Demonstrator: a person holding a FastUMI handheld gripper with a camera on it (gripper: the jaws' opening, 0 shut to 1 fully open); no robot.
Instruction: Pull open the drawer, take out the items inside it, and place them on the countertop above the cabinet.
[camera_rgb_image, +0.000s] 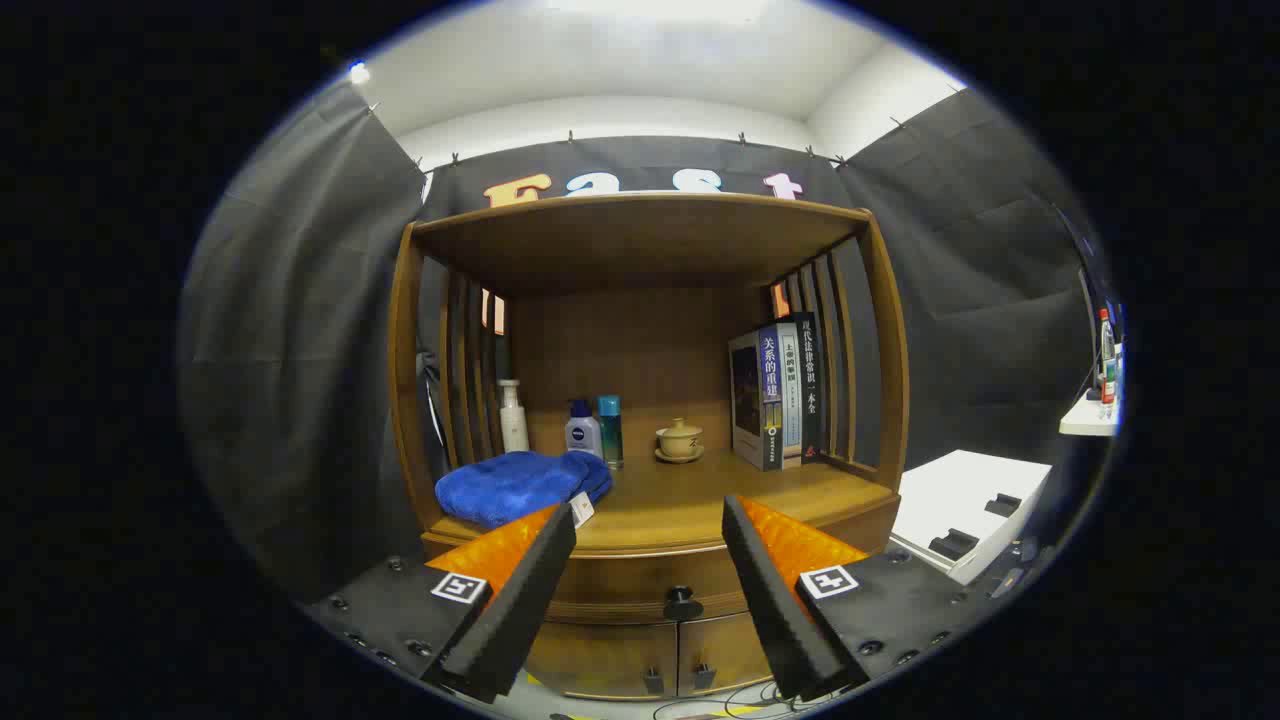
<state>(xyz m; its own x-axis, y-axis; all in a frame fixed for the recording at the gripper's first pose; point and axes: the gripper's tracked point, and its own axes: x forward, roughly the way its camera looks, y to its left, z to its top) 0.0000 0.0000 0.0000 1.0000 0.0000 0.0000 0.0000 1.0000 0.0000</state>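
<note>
Book spine (770, 385) reads 关系的重建; neighbouring black book (810, 375) reads 现代法律常识一本全.

We log a folded blue towel (518, 486) at the shelf's left front, a white pump bottle (513, 416) behind it, two smaller bottles (595, 430), a lidded ceramic cup (680, 440) on its saucer mid-shelf, upright books (778, 392) at right.

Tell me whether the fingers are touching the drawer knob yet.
Apart. In the gripper view the open gripper has its fingers spread wide, and the dark drawer knob sits between and beyond them on the drawer front, with wood showing on both sides.
</note>
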